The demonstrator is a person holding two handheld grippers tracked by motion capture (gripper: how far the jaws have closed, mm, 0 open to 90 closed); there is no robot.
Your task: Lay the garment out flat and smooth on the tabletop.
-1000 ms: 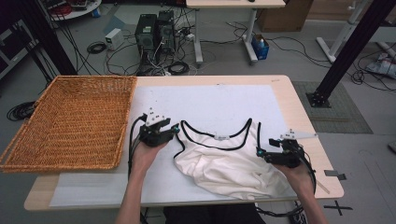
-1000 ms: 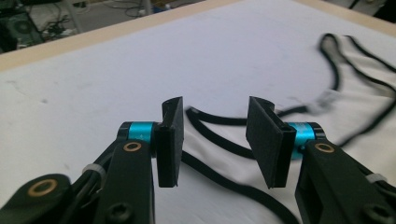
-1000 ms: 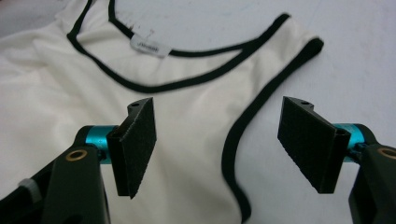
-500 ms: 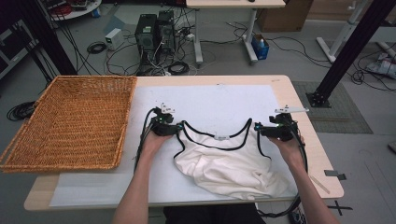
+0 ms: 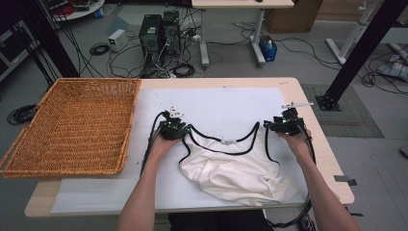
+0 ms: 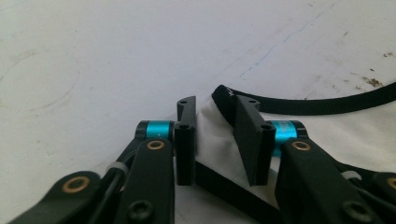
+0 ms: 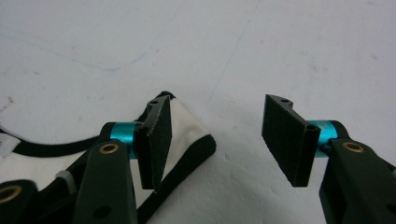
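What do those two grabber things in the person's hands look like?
Each one is black. The left gripper and the right gripper both end in two flat black jaws, hinged on black links with brass-coloured pins and shiny turquoise collars. Black cables trail from them back along the forearms. A pale plate sits on top of the right gripper. The forearms are bare; no sleeves reach them.
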